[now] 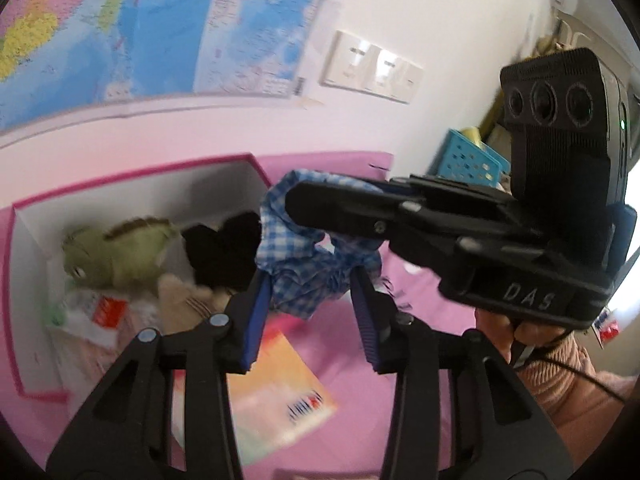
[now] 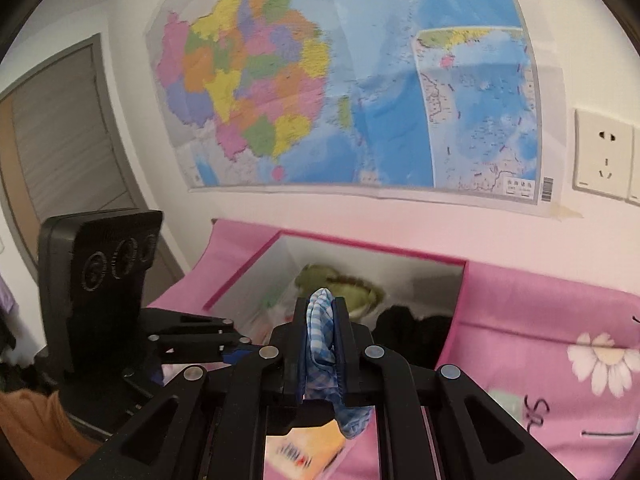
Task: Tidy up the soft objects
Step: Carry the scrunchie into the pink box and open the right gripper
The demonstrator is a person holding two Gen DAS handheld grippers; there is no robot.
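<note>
Held thing: a scrunched blue-and-white checked cloth [image 2: 320,332], bunched into a soft wad and lifted clear of the pink floral bedspread [image 2: 552,320].
Right gripper [image 2: 320,328]: clenched on the checked cloth – its two black jaws pinch the fabric flat between them, a tail of it dangling below.
Left gripper [image 1: 312,280]: its blue-padded fingers [image 1: 256,300] stand on either side of the lower part of the same cloth [image 1: 312,264]; the pads seem to touch the folds, though whether they truly press I cannot tell.
Destination: the white open box with magenta edging [image 2: 456,292], set on the bedspread against the wall.
Already in the box: a green plush lizard toy [image 1: 116,256], a black soft bundle [image 1: 224,252] and a beige plush piece [image 1: 180,296].
Key relation: the box lies ahead of and below both grippers (to the left in the left wrist view, straight ahead in the right), so neither hand is clearly nearer.
Cloth's axis: roughly vertical in the right grip – loose end hanging downward.
Likely next: carry forward over the box.
Nearby: an orange booklet [image 1: 276,392] lies on the bedspread beneath the hands.
</note>
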